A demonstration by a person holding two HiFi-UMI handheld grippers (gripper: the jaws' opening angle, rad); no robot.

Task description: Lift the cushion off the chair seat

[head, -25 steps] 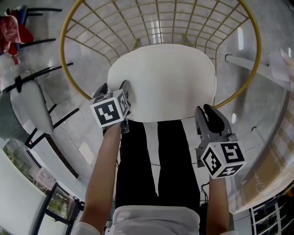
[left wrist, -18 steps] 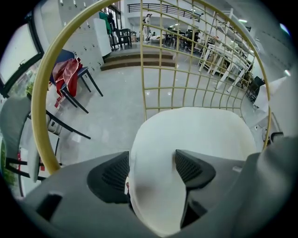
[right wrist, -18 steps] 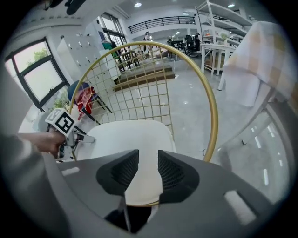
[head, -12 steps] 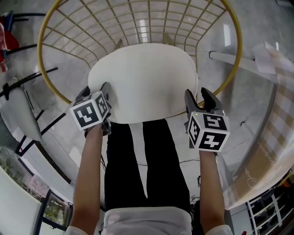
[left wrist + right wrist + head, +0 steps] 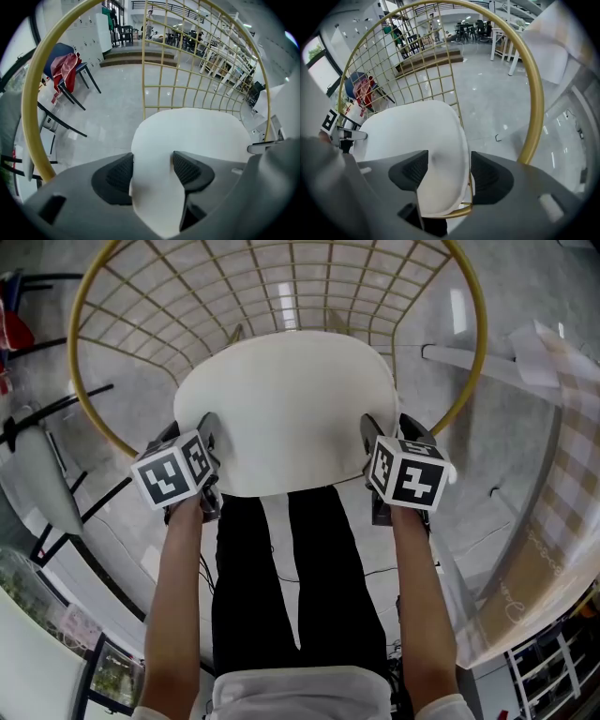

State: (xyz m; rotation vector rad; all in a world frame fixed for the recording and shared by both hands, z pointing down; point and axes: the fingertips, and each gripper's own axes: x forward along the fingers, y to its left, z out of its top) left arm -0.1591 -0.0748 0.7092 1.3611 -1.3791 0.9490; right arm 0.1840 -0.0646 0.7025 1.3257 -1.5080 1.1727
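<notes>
Head view: white rounded padded cushion (image 5: 291, 399) lies on the seat of the gold wire-frame chair (image 5: 480, 338); left gripper (image 5: 192, 427) and right gripper (image 5: 392, 426) sit at its two near corners | Left gripper view: fingers (image 5: 117, 176) have just been closing; both now press the cushion's edge | Right gripper view: fingers (image 5: 490, 176) have just been opening; spread wide, cushion edge between them, outer one clear of it

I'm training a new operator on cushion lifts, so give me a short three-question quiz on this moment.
1. True or false: the cushion lies in the gold wire chair.
2. What stands between the right gripper's jaws? A) the cushion's edge B) nothing C) a cup
3. Which gripper is shut on the cushion?
Key: 1 true. 2 A; those jaws have just been opening and don't press it. 3 the left gripper; its jaws have just been closing on the cushion.
</notes>
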